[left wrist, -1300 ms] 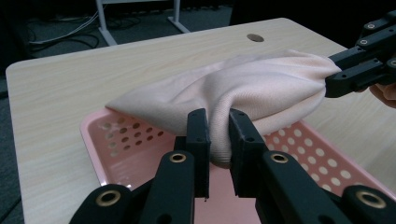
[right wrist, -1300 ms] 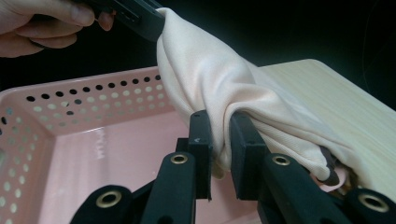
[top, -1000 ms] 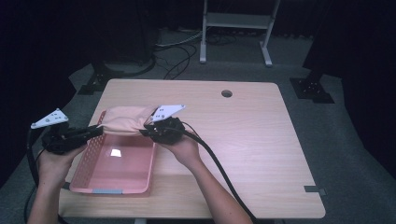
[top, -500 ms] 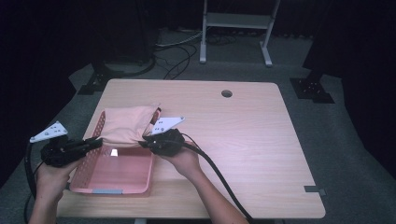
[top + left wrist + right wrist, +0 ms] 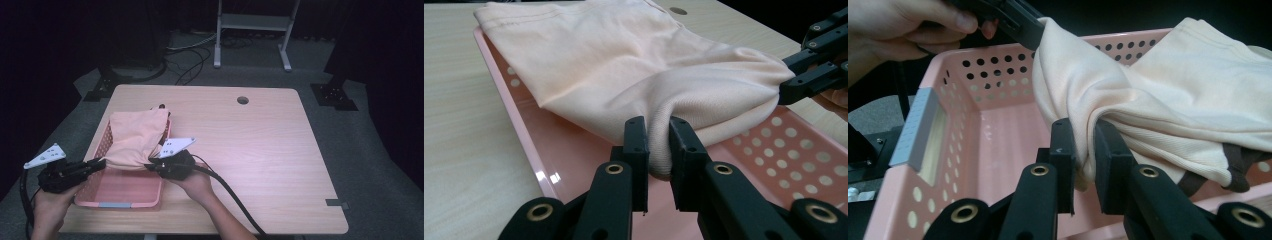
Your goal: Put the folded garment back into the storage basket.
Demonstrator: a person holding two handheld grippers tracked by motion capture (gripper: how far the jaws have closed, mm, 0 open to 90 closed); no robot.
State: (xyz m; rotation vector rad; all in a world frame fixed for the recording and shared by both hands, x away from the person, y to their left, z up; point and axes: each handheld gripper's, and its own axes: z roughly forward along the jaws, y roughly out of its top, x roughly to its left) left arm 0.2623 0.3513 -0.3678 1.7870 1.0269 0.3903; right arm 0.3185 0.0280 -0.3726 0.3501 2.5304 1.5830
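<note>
Wide shot 1st: light wood table (image 5: 260, 150), pink perforated basket (image 5: 120, 187) at its near-left, long axis running away from me. Peach cloth (image 5: 135, 137) is draped over the basket's far end, and its near edge is strung across the basket btwn my 2 grippers.

Left gripper (image 5: 98, 163) sits at the basket's left wall, right gripper (image 5: 151, 165) at the right wall, both about level w/ each other, jaws pointing inward at each other. So the cloth's held edge runs crosswise, left to right, w/ the rest of the fabric trailing away from the jaws toward the far end.

Left gripper view: left gripper (image 5: 657, 137) jaws narrow, pinching a thick fold of cloth (image 5: 634, 70); fabric bulges out btwn the pads. Basket floor (image 5: 574, 165) is right under that pinch. The other gripper's jaws bite the cloth's opposite corner at upper right.

Right gripper view: right gripper (image 5: 1083, 140) also clamped on a bunched fold of cloth (image 5: 1158, 95), fabric hanging inside the basket (image 5: 933, 200). Small dark strap or trim peeks out at the cloth's lower right edge; can't tell what it is.

My read: neither hand is nearer, it's a 2-handed carry. What matters for the next bit is that the bulk lies beyond the jaws, over the far rim, so I'd want the held edge going down onto the basket floor w/ the far part dragged in after it.
</note>
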